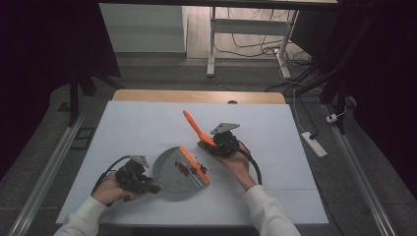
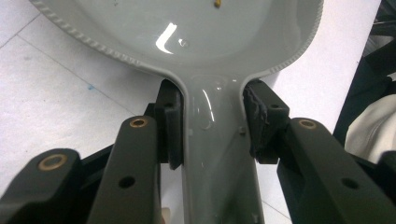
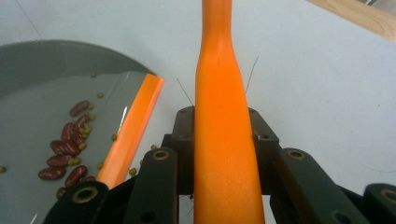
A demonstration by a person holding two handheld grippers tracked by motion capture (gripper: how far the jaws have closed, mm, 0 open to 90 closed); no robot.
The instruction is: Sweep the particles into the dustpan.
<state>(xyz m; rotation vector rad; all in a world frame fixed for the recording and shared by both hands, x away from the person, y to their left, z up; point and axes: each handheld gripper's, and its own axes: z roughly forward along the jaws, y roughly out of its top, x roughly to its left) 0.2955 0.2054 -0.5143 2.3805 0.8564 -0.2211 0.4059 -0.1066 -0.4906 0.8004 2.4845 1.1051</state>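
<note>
White sheeting covers the desk (image 1: 147, 128), on which a grey dustpan (image 1: 177, 172) with an orange lip lies flat. Left gripper (image 1: 147, 187): jaws clamped on the dustpan's handle, pads pressing both sides. Right gripper (image 1: 209, 145): jaws closed on the orange handle of a small brush (image 1: 196, 129), just beyond the dustpan's lip. Red beans (image 3: 65, 149) and smaller green ones rest inside the dustpan near the lip; a few green ones lie just outside it. Risk, as judged: tilting the dustpan lip-down would let the beans roll back out, and a hard brush stroke could flick the strays across the desk.
</note>
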